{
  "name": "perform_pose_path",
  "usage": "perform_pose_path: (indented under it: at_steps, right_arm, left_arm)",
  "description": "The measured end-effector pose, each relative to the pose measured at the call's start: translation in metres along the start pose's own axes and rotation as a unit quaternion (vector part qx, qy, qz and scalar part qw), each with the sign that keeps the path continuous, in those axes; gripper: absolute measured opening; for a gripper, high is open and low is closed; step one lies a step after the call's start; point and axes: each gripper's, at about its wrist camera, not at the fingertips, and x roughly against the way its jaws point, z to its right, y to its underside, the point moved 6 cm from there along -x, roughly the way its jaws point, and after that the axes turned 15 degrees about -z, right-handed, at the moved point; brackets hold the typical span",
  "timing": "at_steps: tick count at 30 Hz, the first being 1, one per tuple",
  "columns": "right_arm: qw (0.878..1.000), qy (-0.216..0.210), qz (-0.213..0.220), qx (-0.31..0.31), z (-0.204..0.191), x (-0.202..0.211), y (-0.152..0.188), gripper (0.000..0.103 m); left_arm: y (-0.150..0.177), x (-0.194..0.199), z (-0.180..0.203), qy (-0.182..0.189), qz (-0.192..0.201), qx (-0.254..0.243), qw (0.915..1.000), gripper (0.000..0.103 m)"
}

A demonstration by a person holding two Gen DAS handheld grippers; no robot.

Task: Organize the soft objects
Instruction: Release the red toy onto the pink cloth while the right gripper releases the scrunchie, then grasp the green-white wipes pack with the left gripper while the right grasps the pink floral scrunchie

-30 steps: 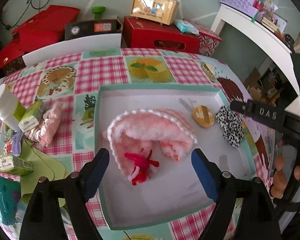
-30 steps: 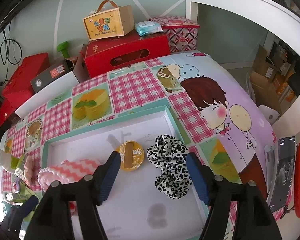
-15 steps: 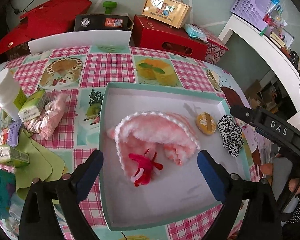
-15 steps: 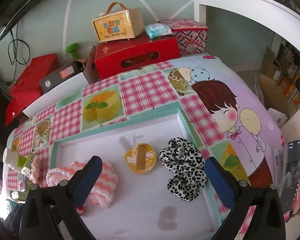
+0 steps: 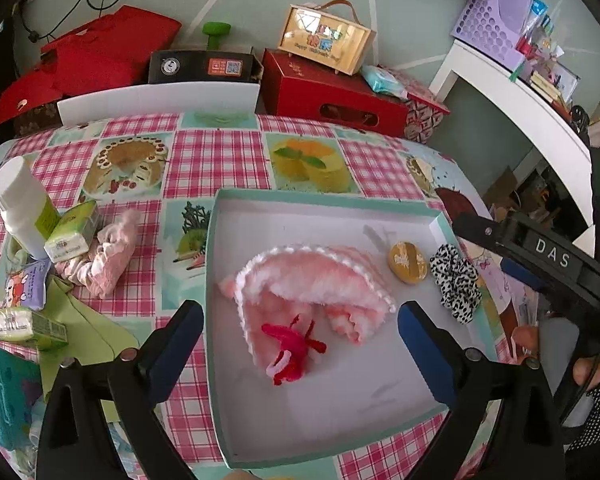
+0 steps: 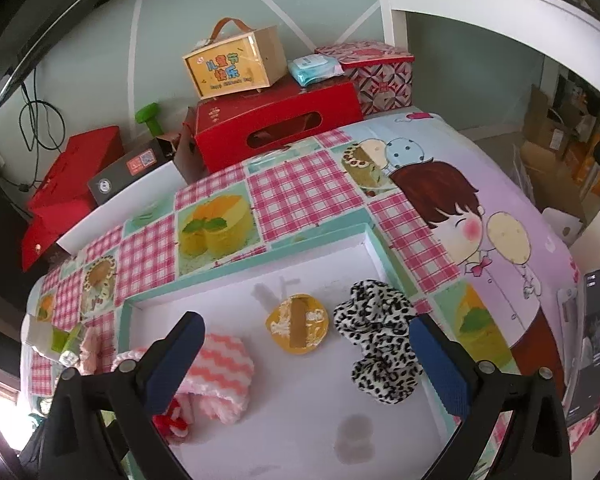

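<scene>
A: Where are your grippers?

B: My left gripper (image 5: 300,336) hangs over the tray (image 5: 340,444), jaws opening, gripping nothing; the pink towel (image 5: 312,280) and red toy (image 5: 290,348) lie below between them. My right gripper (image 6: 306,354) stands wide apart and empty.

A: And the scrunchie?

B: The leopard scrunchie (image 6: 380,340) lies in the tray's right corner, just beside the yellow disc (image 6: 298,328). A pink cloth (image 5: 104,256) lies on the table outside the tray.

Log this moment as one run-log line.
left tongs: opening, empty, over pink towel | right tongs: open, empty | leopard scrunchie: in tray | pink cloth: outside tray
</scene>
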Motion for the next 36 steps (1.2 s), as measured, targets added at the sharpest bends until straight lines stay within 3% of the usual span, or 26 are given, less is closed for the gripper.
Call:
perform_pose_path:
  at_steps: [7,13,22,29,36]
  right_arm:
    - [0.998,-0.058,-0.025,0.0,-0.017,-0.003,0.005,0.103]
    - [1.0,0.012,-0.018,0.017,-0.029,-0.003,0.01,0.103]
    - [0.999,-0.027,-0.017,0.038,-0.067,0.0,0.02,0.103]
    - [0.995,-0.022,-0.024,0.097,-0.111,-0.005,0.035,0.103]
    - [0.988,-0.035,-0.023,0.146,-0.153,-0.003,0.046,0.103]
  left_arm:
    - [-0.004,0.014,-0.016,-0.005,0.01,0.022,0.9997,0.098]
    - [-0.008,0.035,-0.035,0.004,0.036,0.05,0.9981,0.098]
    - [-0.015,0.068,-0.063,-0.013,0.078,0.066,0.9947,0.098]
    - [-0.017,0.096,-0.094,-0.089,0.1,0.091,0.9869,0.098]
    - [-0.013,0.131,-0.141,-0.155,0.121,0.148,0.9691,0.098]
